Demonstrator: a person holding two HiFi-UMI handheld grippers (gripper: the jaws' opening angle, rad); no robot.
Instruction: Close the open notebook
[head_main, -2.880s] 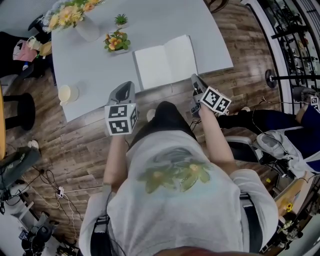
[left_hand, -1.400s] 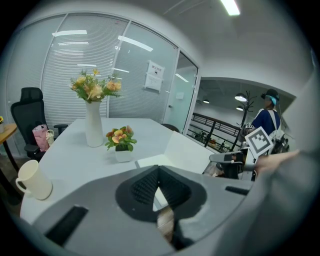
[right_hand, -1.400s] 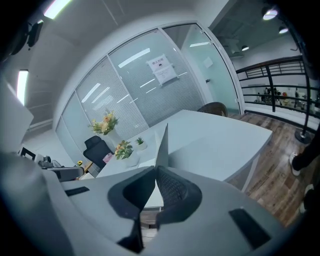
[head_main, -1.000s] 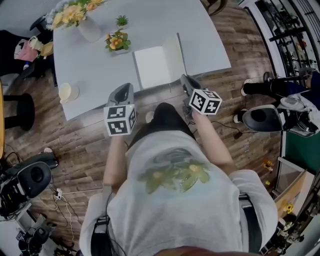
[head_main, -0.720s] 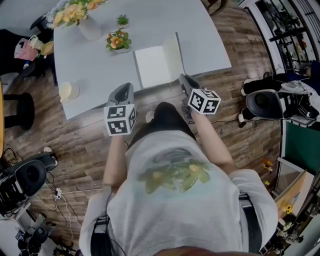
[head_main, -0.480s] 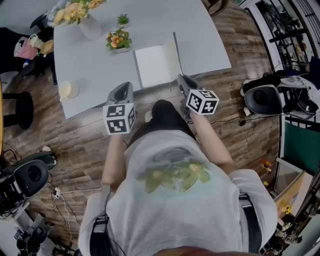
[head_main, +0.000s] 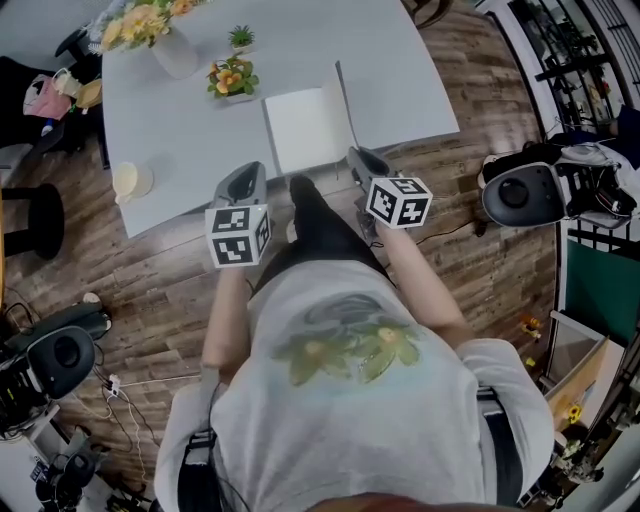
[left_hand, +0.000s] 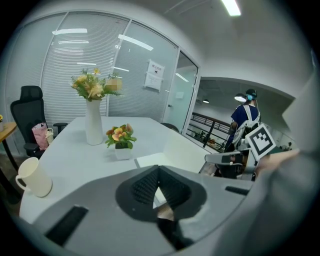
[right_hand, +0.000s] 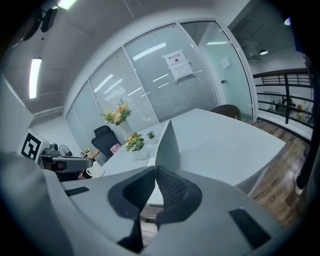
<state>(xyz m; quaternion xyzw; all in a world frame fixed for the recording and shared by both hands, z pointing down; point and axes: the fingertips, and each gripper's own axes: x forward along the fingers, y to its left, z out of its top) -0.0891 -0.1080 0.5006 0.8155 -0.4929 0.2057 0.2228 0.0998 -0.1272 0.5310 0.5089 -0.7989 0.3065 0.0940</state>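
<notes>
The white notebook (head_main: 300, 128) lies near the table's front edge, its left half flat. Its right half (head_main: 343, 100) stands almost upright. My right gripper (head_main: 355, 160) is at that half's lower edge, shut on it. In the right gripper view the raised half (right_hand: 167, 145) rises straight out from between the closed jaws of the right gripper (right_hand: 154, 170). My left gripper (head_main: 248, 178) hangs just off the table's front edge, left of the notebook, shut and holding nothing. In the left gripper view the left gripper (left_hand: 158, 170) points at the flat half (left_hand: 147, 161) and the raised half (left_hand: 186, 152).
A vase of flowers (head_main: 172, 52), a small flower pot (head_main: 230, 82) and a tiny plant (head_main: 240, 38) stand behind the notebook. A cream mug (head_main: 128, 182) sits at the table's front left corner. A round grey machine (head_main: 520, 195) stands on the wooden floor to the right.
The notebook's right half has swung up from flat to nearly upright. My right gripper has moved left with it. The left gripper has stayed put.
</notes>
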